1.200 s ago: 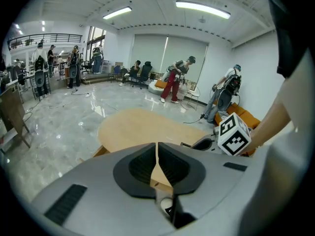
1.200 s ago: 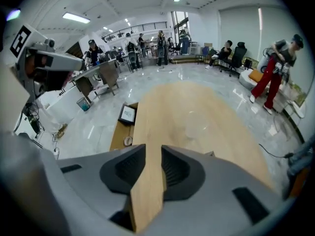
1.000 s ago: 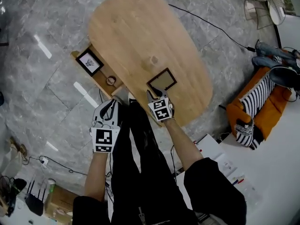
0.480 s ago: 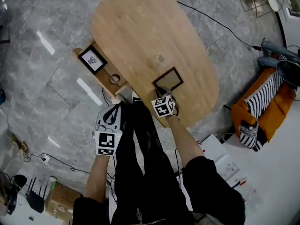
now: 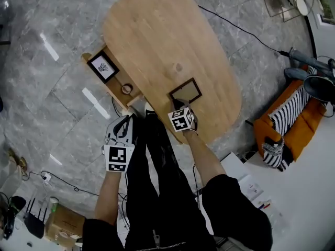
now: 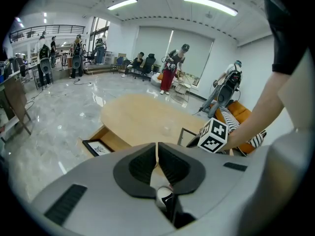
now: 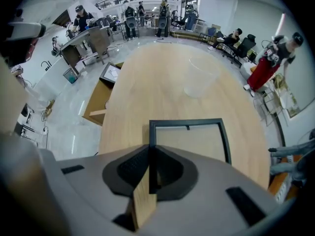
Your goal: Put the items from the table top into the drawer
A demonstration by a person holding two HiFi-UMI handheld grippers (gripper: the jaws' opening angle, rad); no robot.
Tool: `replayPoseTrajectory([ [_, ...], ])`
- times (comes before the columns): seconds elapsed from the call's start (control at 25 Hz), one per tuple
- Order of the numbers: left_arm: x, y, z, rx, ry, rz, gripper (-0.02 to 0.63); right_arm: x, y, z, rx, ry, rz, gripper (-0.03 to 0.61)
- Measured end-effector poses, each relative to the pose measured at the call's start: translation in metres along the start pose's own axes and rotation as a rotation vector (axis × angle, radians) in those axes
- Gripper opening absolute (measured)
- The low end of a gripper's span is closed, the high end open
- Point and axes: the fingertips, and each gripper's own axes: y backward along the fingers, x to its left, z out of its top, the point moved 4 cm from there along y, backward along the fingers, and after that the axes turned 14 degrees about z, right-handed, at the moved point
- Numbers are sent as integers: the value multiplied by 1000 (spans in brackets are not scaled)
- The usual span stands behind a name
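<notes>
A dark picture frame (image 5: 186, 93) lies flat on the oval wooden table (image 5: 157, 41), near its front edge. My right gripper (image 5: 179, 104) points steeply down at the frame's near corner. Its jaws are closing, and in the right gripper view (image 7: 150, 154) the frame's (image 7: 192, 141) left rail runs between the pads, which press on it. My left gripper (image 5: 125, 120) hangs shut and empty off the table beside the person's legs, also seen in its own view (image 6: 157, 151). The open drawer (image 5: 116, 95) on the table's left holds a small framed picture (image 5: 102, 67) and a tape roll (image 5: 125, 89).
A clear plastic cup (image 7: 198, 80) stands mid-table beyond the frame. An orange and striped seat (image 5: 285, 124) is right of the table, with a black cable (image 5: 235, 27) on the marble floor. Several people (image 6: 170, 70) stand far across the room.
My right gripper has sunk onto the frame's near corner and its jaws have narrowed round the rail. The left gripper has dropped a little.
</notes>
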Motion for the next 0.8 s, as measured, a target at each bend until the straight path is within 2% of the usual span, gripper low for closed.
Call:
replayPoseTrajectory([
  [0.12,7,3,-2,-6,15,21,25,16,5,3,-13,-6,34,49],
  [0.4,20,16,-6,-23,76,74,25,63,6,14,-16,72,128,49],
  [0.8,48,34,-20,-34,180,164,25,128,-5,63,-38,270,236,49],
])
